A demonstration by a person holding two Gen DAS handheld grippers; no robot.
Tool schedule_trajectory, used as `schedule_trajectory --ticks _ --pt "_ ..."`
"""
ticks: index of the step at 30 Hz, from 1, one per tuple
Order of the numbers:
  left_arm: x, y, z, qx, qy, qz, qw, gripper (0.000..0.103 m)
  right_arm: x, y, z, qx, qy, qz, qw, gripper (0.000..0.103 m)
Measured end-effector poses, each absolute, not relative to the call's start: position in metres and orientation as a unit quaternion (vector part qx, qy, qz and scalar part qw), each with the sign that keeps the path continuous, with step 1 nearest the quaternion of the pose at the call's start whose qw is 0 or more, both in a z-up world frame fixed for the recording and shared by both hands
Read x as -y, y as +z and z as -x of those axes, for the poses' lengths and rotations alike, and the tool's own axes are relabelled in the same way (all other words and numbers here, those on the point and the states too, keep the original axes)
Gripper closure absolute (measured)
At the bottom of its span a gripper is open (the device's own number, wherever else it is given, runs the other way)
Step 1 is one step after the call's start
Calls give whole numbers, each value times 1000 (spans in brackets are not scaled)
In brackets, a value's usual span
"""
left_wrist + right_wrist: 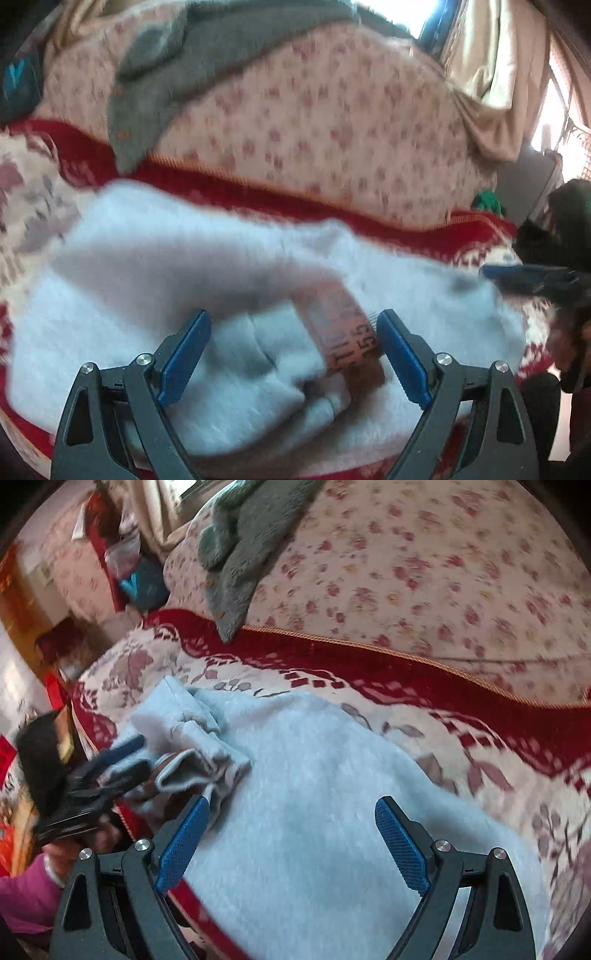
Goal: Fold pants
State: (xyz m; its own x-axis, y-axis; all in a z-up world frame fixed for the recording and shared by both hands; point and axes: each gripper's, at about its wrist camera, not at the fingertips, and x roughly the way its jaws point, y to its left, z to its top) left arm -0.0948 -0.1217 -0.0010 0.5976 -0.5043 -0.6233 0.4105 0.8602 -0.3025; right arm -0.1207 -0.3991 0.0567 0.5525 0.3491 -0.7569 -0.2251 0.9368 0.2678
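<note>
Pale blue fleece pants (314,775) lie spread on a red-and-cream patterned blanket (461,716) on a bed. Their bunched waistband (273,350), with a brown size label (354,332), lies between the fingers of my left gripper (293,332). That gripper is open and its pads stand clear of the cloth. My right gripper (291,812) hovers open over the flat leg cloth with nothing between its fingers. Each gripper shows in the other's view: the right gripper (532,277) at the right edge, the left gripper (114,764) at the waistband (199,753).
A grey-green knitted garment (243,546) lies on a floral quilt (424,572) behind the blanket. Curtains (491,74) and a bright window are beyond the bed. A person's pink sleeve (22,890) is at lower left, and cluttered bags (144,583) sit past the bed's end.
</note>
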Motion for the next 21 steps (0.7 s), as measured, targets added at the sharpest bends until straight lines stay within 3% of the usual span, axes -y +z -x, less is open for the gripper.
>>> schedule_trajectory --ticks 13,21 --pt "149 2 117 -348 -216 -3 912 12 508 43 237 -435 55 -187 879 8" --pt "201 31 144 -324 -283 -32 902 8 570 2 279 -420 27 -367 830 3"
